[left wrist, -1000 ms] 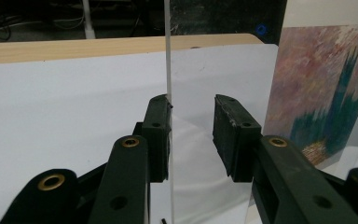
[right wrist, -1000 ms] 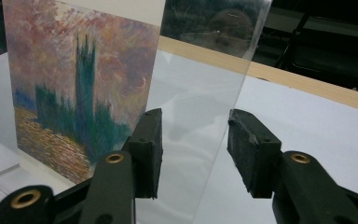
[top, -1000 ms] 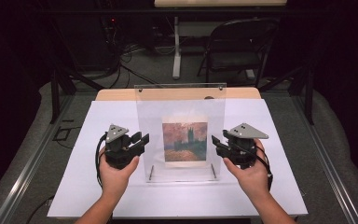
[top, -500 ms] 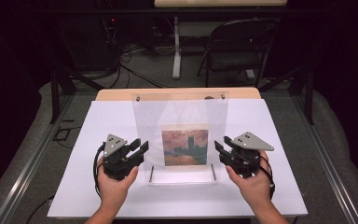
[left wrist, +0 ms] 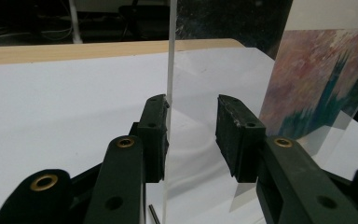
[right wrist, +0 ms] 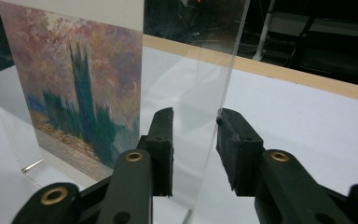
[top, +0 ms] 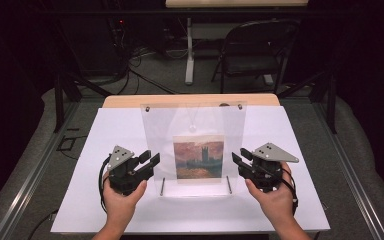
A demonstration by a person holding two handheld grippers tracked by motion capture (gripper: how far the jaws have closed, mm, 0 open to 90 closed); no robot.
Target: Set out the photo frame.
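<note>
A clear acrylic picture frame (top: 192, 122) stands upright on the white table (top: 105, 130), with a painting print (top: 198, 157) of a dark tower in it. My left gripper (top: 151, 157) is at its left edge. In the left gripper view the panel's edge (left wrist: 169, 70) runs between the jaws of that gripper (left wrist: 191, 126), close against the left pad and apart from the right one; they have just been opening a little. My right gripper (top: 239, 156) is at the right edge. Its jaws (right wrist: 195, 135) have just been closing around the panel (right wrist: 186, 84), and the left pad stands clear.
Two thin metal pins (top: 162, 186) stick out at the frame's foot. A wooden strip (top: 130, 101) edges the table's far side. Beyond it stand a folding chair (top: 255, 50) and a desk leg (top: 190, 55), with cables on the floor.
The frame and both grippers have come slightly lower and nearer the table's front edge. The right gripper's jaws stand closer together.
</note>
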